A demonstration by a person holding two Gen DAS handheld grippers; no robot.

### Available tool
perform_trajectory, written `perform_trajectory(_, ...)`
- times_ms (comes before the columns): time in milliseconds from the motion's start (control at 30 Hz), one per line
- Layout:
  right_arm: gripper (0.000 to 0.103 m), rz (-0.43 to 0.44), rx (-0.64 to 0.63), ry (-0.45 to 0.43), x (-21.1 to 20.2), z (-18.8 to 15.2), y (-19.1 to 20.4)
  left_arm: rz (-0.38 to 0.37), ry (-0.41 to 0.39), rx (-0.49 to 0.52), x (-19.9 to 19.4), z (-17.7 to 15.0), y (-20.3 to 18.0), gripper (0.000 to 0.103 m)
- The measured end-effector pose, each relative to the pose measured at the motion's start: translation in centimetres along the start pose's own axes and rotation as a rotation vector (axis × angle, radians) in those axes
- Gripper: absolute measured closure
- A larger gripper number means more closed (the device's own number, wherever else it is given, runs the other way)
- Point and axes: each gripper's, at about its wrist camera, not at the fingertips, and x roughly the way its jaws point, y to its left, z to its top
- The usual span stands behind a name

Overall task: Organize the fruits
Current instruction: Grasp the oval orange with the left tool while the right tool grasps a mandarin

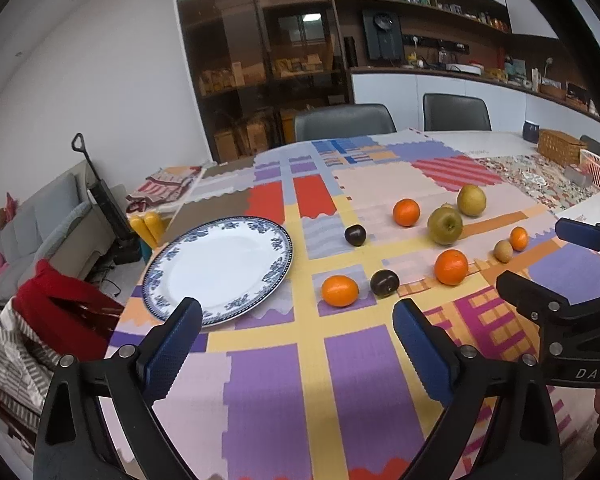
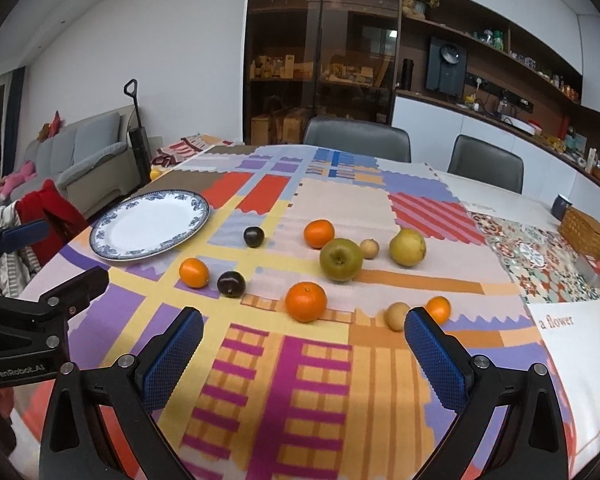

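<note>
Fruit lies loose on the patchwork cloth covering the worktop, all of it beyond both tools and none yet on the plate.

Left tool: fingers spread wide, holding nothing, hovering over the near edge of the cloth. The plate sits just ahead and to its left. Straight ahead, slightly right of its centre line, lie the nearest orange and, just beside that on the right, a dark plum. This tool is judged the closer one to that pair and to the plate.

Right tool: also spread wide and empty. A large orange lies directly ahead, between the finger lines. A small brown fruit, possibly a kiwi, and a small orange lie beside its right finger. This tool is judged the closer one to these three.

Count, agreed between both views:
- Oranges: four.
- Dark plums: two, the second lying near the plate's right rim.
- Large green-brown round fruits: two, one greenish and one yellower, probably pears or apples.
- Small brown fruits: two, the second lying between the large pair.
- Plates: one, bare.

The fruits are near-round, so no long axis governs the approach; they may roll when touched.
</note>
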Motion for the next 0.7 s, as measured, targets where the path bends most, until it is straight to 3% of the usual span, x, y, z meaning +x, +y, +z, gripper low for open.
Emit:
perform_trajectory(267,0.007,0.014,0.013,0.078,4.4,0.9,-0.4,-0.062,0.079,0.003,4.4,0.7,0.0,0.017)
perform_trajectory(700,0.032,0.059,0.077,0.223,10.0,0.5,-1.3,-0.137,0.212,0.032,11.2,0.5,-1.3,0.031)
